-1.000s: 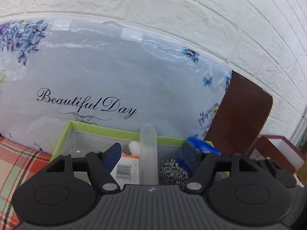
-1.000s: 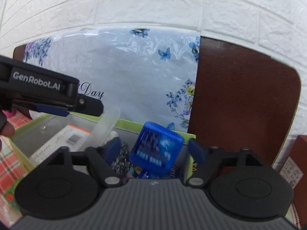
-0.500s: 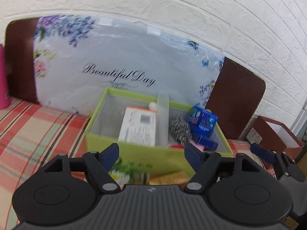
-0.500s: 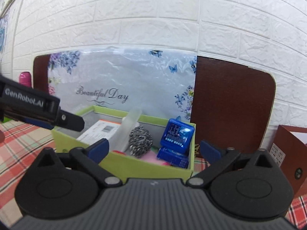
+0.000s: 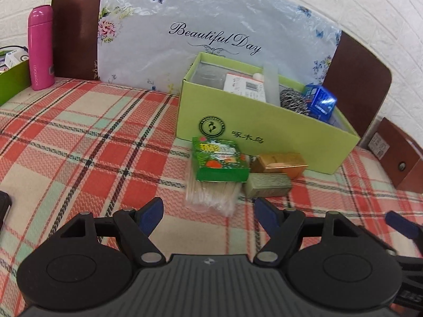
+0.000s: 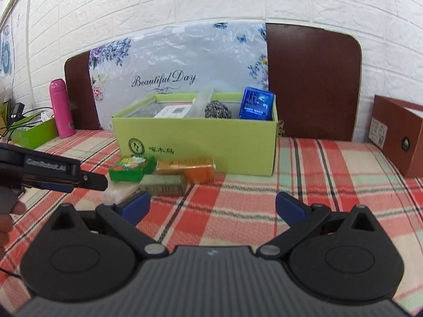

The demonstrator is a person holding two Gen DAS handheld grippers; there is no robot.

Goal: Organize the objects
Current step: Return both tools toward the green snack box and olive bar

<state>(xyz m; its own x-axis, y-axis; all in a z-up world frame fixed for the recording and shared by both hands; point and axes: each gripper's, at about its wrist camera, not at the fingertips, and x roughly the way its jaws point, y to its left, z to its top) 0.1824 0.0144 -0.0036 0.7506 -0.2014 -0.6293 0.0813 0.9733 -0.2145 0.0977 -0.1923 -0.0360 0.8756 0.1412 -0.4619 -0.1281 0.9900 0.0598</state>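
Note:
A light green box [image 5: 264, 129] [image 6: 195, 142] stands on the plaid tablecloth and holds a white carton [image 5: 244, 85], a clear tube [image 5: 271, 84], a steel scourer [image 5: 293, 103] [image 6: 217, 109] and a blue case [image 5: 322, 103] [image 6: 256, 103]. In front of it lie a green packet [image 5: 219, 158] [image 6: 132, 167], a toothpick bundle [image 5: 211, 192], a gold box [image 5: 280, 162] [image 6: 187, 167] and an olive box [image 5: 267, 186] [image 6: 162, 183]. My left gripper [image 5: 208, 212] is open just short of the toothpicks. My right gripper [image 6: 212, 207] is open over the cloth.
A pink flask [image 5: 39, 49] [image 6: 62, 108] and a green tray [image 6: 34, 133] stand at the left. A brown box [image 6: 399, 137] [image 5: 399, 155] stands at the right. A floral board [image 6: 179, 71] and brown boards lean on the brick wall behind.
Both grippers have pulled back and away from the green box, which now sits farther off. The packets in front of the box have come into view. Both stay open and empty.

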